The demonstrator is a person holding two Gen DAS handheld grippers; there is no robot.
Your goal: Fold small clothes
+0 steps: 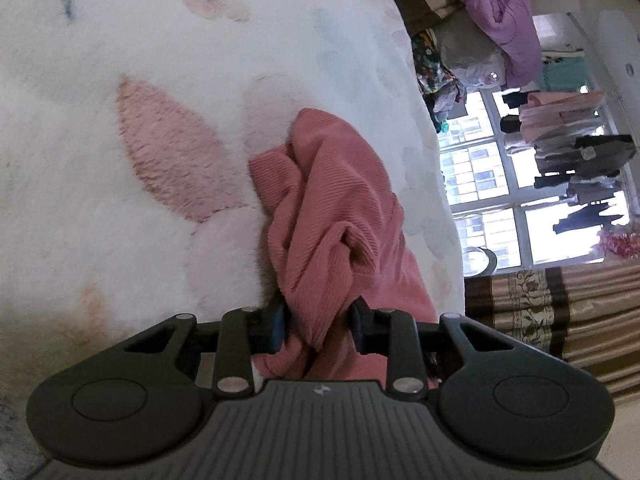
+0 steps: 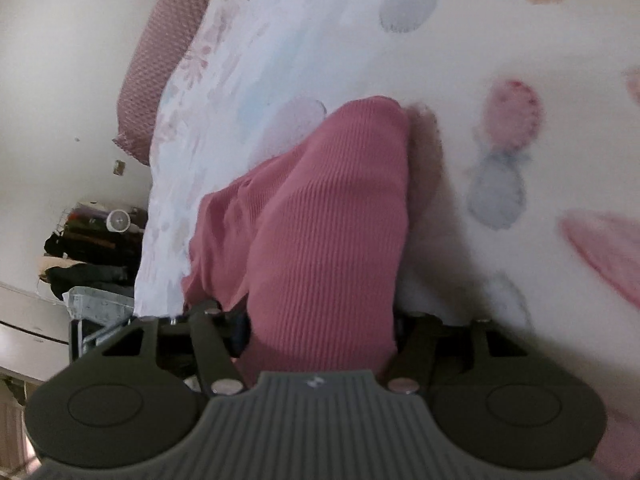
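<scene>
The pink ribbed garment (image 1: 332,216) lies bunched on the flowered blanket (image 1: 120,80), trailing toward 12 o'clock. The left gripper (image 1: 320,322) pinches a fold of it. The right gripper (image 2: 320,332) has the garment (image 2: 328,208) between wide jaws; whether they press it I cannot tell.

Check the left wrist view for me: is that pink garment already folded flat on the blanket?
No, the pink garment is bunched into loose wrinkles and twists, gathered between the left gripper fingers above the fleece blanket.
</scene>
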